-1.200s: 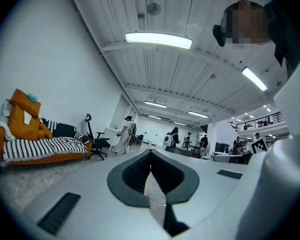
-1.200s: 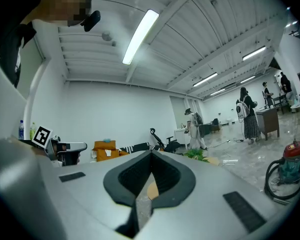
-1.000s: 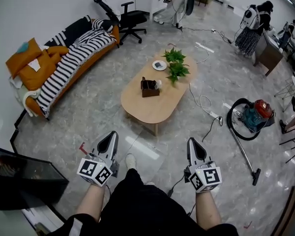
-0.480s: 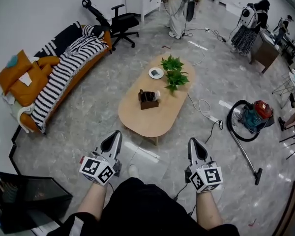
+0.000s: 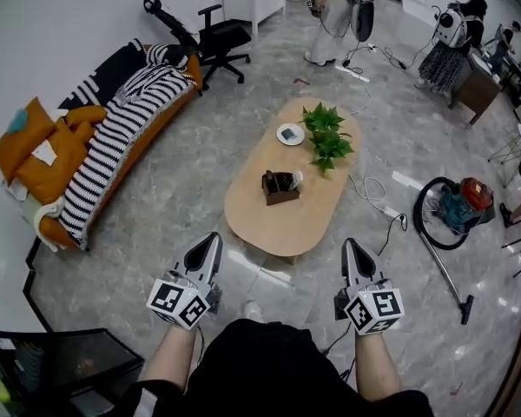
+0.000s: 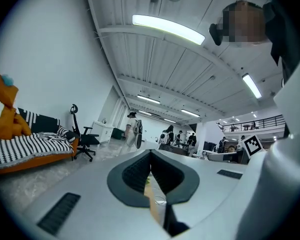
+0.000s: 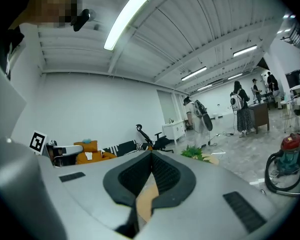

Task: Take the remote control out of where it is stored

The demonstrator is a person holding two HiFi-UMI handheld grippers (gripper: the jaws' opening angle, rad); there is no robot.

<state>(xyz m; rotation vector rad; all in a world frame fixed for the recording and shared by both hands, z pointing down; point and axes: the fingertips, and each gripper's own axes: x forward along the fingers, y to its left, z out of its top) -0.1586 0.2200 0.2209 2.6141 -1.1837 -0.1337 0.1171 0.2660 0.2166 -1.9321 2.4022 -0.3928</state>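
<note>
Jaws pressed together, empty, on left gripper (image 5: 211,240) and right gripper (image 5: 352,245), facing one table (image 5: 282,224).

Bare floor (image 5: 269,272) is lying open between the person and the near end of the table (image 5: 282,228). That end of the tabletop is offering free room. A brown box (image 5: 280,187) is sitting near the middle, and plants (image 5: 328,137) and a white dish (image 5: 290,134) are crowding the far end. A cable (image 5: 371,191) and a vacuum cleaner (image 5: 458,205) are cluttering the floor off the right edge. A sofa (image 5: 113,137) is lining the left wall, well apart.
</note>
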